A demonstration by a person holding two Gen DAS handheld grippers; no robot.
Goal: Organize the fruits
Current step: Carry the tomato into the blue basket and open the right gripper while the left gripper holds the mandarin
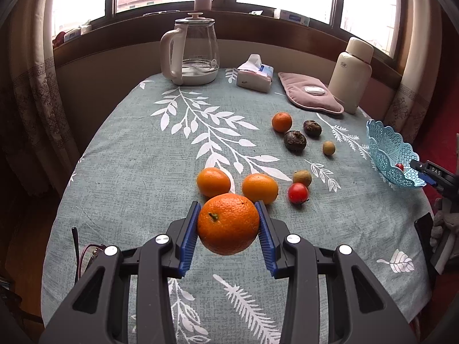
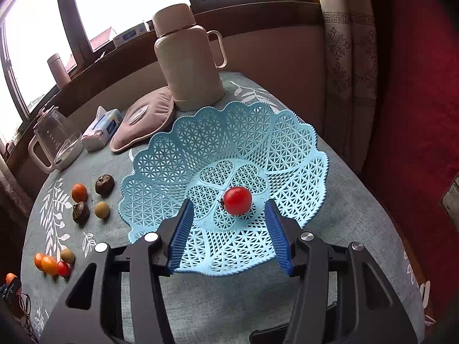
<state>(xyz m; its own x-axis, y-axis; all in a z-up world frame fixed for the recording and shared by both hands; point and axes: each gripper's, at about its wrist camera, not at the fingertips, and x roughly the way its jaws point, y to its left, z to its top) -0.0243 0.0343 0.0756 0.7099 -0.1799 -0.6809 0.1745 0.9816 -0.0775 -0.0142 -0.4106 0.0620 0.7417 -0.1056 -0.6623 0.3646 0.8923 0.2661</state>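
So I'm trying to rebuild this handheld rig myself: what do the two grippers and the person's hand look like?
Both the left gripper and the right gripper have angular matte-black plastic bodies with cut-out windows, round silver pivot bolts, and two fingers faced with ribbed blue pads. The right gripper's side bears white lettering reading "DAS". The hand behind it seems to wear a light grey glove. No cables show.

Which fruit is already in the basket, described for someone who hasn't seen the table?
Find the light blue lattice basket at the table's edge. On its floor lies one small red tomato, the only fruit inside, loose between the right gripper's open jaws.
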